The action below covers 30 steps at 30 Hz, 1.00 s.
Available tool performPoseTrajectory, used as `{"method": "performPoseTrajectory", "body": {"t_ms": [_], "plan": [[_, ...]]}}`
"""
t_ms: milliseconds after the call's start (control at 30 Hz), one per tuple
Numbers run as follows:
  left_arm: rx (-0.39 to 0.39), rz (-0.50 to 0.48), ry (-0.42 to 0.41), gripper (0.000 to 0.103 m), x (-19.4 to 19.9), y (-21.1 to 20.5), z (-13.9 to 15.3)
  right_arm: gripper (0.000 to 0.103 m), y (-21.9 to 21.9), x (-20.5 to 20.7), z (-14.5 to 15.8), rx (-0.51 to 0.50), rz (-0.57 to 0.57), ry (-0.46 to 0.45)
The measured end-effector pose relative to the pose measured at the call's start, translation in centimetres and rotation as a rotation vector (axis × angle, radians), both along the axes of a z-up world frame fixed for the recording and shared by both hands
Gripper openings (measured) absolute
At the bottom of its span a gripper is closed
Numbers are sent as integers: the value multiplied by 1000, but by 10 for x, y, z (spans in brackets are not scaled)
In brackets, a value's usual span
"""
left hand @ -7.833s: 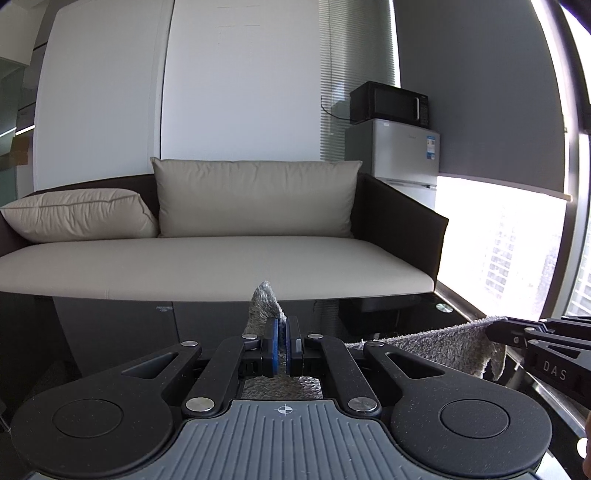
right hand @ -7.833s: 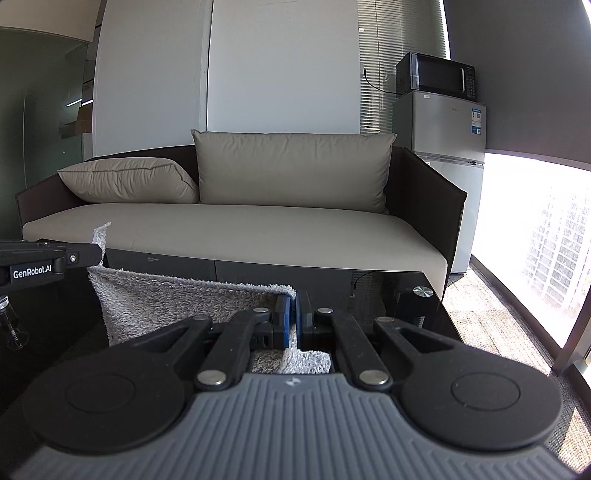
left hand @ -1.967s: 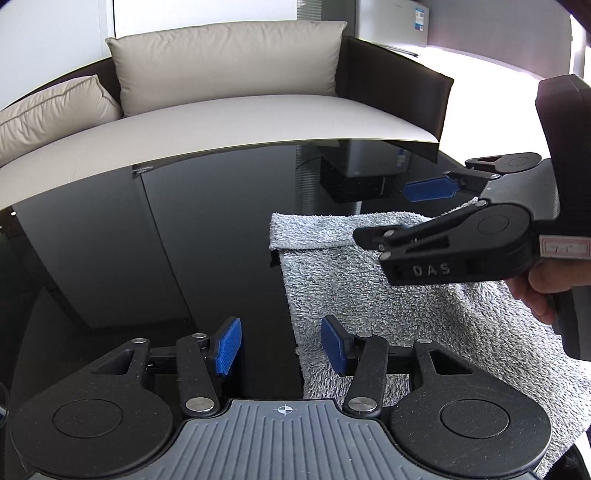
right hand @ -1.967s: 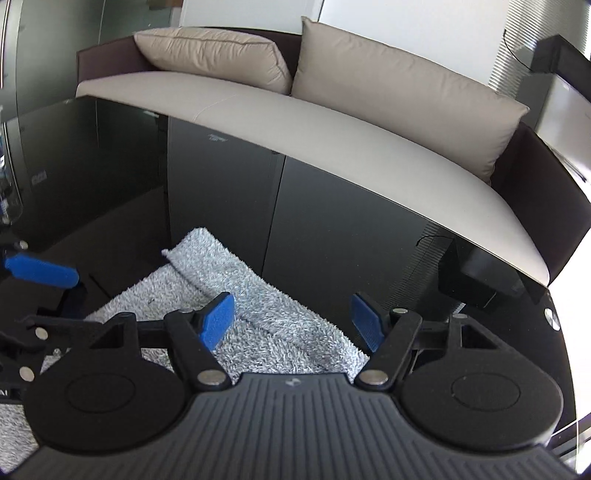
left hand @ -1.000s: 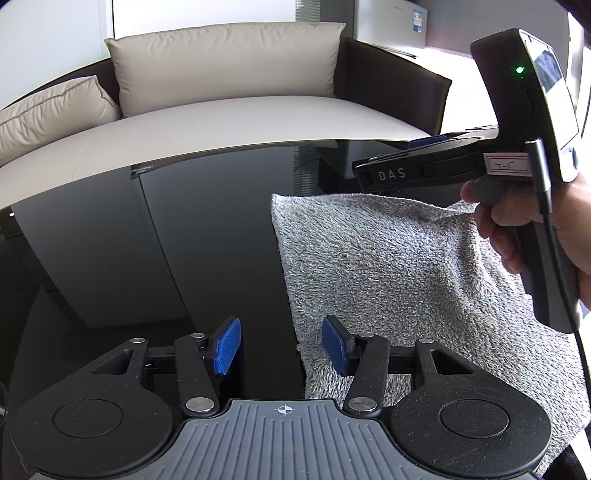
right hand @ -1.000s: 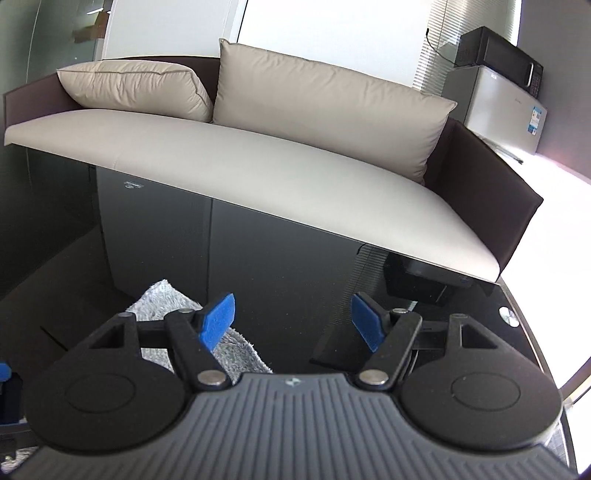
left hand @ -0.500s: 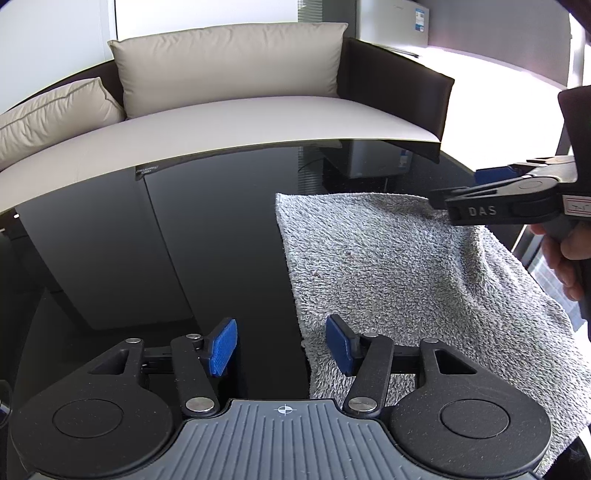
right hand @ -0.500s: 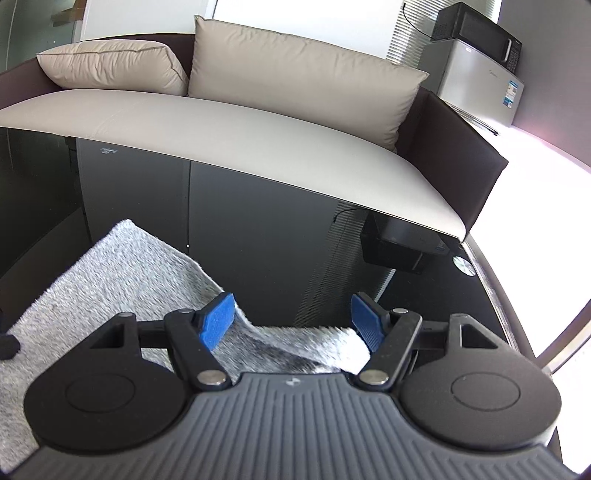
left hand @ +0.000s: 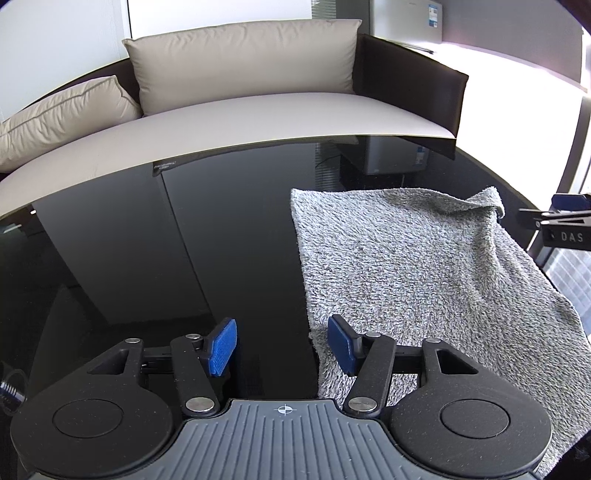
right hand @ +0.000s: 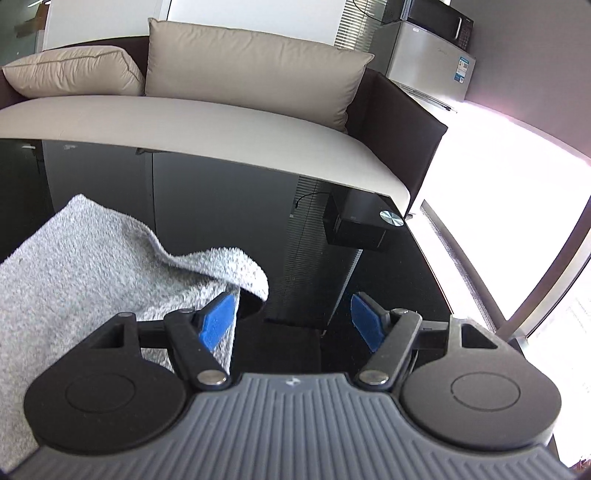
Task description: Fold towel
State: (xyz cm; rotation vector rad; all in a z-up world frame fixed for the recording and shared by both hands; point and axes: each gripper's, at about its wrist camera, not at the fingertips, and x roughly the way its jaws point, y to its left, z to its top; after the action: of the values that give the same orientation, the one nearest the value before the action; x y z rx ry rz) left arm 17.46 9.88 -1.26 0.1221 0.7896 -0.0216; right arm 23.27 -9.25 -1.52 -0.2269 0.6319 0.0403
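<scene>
Both the left gripper (left hand: 282, 345) and right gripper (right hand: 293, 319) gape empty; closing short of the towel (left hand: 406, 266) could pinch only its curled corner, skewing the fold.

This looks like an office lounge or break room. A long sofa (right hand: 207, 122) with beige cushions and dark armrests fills the upper half of the frame, behind a glossy black glass counter (left hand: 229, 236). At the upper right stand a small silver fridge (right hand: 428, 70) with a black microwave (right hand: 439, 20) on top, beside vertical blinds (right hand: 358, 27) and a floor-length window (right hand: 517, 206) flooding in daylight.
</scene>
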Motion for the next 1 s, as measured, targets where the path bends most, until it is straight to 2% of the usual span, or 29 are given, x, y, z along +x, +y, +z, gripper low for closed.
{"method": "performPoseTrajectory", "body": {"t_ms": [600,767,1000], "plan": [[41,25,-1,53,-10,-3,3,73,20,54,-13,19,43,-20],[48,27,0,53,-11,-4,3,73,25,71,-21,0,20,4],[54,33,1,56,-11,-4,4,73,15,70,-24,22,0,16]]}}
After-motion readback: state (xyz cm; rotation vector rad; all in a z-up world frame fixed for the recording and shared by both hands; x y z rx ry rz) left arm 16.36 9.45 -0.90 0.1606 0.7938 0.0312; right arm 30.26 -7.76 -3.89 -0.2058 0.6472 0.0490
